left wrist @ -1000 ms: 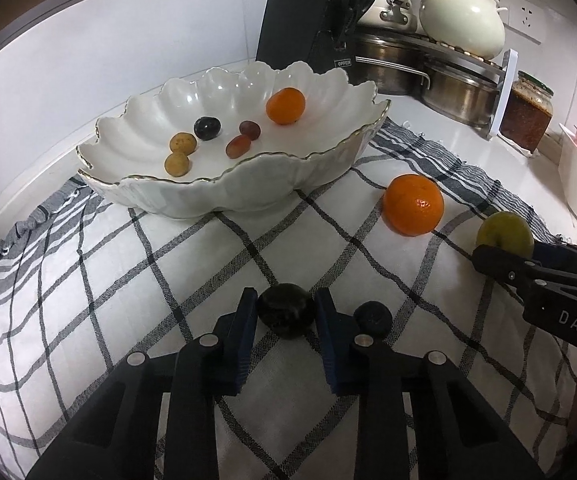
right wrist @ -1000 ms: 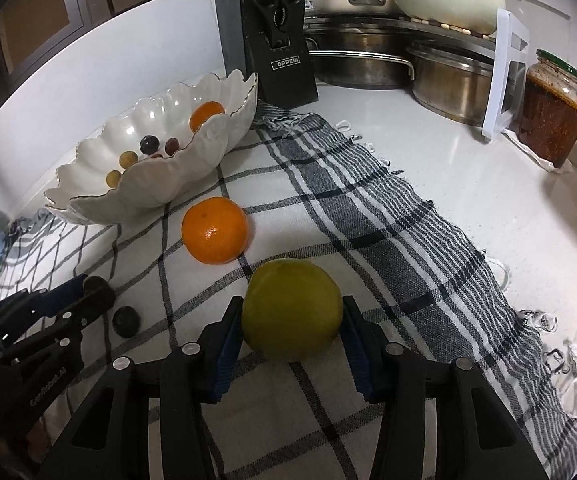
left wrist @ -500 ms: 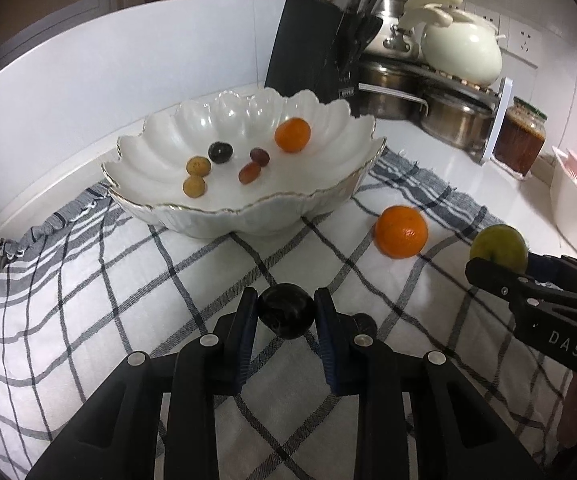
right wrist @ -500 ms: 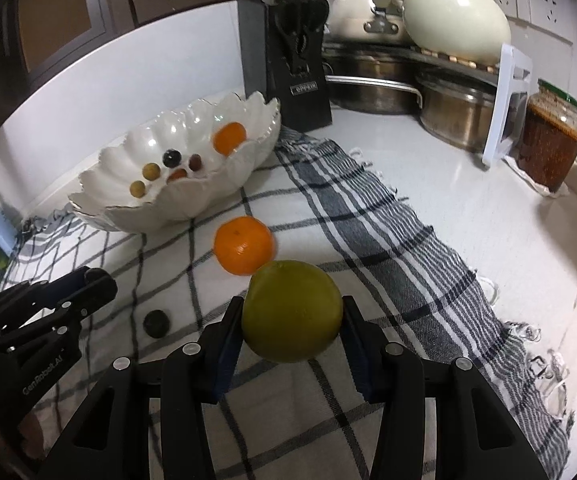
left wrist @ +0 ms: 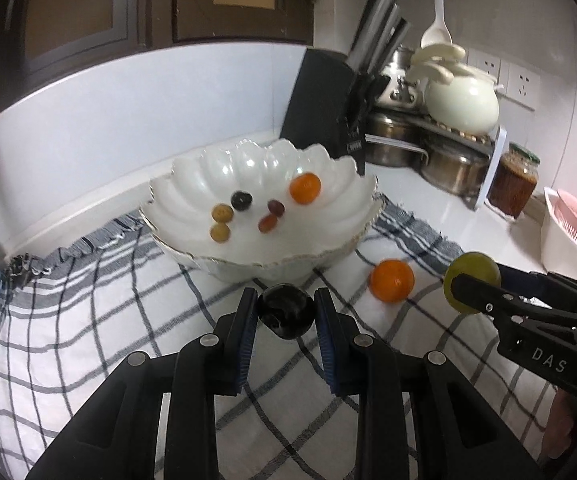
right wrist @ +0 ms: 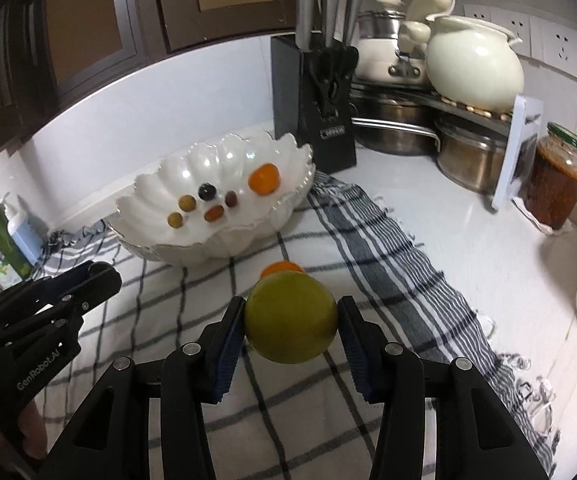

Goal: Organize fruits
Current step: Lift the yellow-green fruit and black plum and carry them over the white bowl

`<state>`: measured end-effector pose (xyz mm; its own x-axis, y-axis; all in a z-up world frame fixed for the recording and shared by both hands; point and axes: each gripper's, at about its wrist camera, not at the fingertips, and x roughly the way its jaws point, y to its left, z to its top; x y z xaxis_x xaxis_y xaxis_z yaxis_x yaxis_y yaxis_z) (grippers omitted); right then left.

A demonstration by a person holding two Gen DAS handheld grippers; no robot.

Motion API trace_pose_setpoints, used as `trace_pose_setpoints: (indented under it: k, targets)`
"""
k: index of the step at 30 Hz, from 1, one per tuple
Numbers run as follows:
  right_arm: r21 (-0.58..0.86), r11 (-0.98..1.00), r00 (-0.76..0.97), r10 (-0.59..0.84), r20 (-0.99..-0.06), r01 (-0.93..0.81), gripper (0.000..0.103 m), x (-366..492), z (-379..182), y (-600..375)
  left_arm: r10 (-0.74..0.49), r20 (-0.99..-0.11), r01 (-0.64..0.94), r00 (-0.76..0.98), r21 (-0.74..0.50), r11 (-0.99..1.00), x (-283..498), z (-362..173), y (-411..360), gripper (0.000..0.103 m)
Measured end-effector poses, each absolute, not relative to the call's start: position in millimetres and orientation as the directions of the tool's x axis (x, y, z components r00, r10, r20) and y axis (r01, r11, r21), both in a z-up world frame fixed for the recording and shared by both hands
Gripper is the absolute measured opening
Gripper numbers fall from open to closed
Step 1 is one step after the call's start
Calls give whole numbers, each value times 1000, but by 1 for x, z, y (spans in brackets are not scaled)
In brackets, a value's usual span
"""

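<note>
Jaws of our left gripper clamp a dark plum; those of our right gripper clamp a green fruit, both held above the cloth. Beyond lies an orange, then the bowl holding small fruits.

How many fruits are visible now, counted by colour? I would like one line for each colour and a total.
Orange: 2, one in the bowl, one on the cloth
Dark, near black: 2
Yellow-brown: 2
Reddish: 2
Green: 1
Total: 9
</note>
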<state>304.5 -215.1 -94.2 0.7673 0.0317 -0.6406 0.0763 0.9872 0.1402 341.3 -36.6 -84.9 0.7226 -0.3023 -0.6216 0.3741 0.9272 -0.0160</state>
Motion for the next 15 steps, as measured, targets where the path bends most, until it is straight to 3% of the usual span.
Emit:
trace_pose_setpoints:
  k: [15]
  targets:
    - [136,991,829,72,-554,5,47,315,-60,-202,-306,-585,342,751,-51,938,352,-60,-26,29]
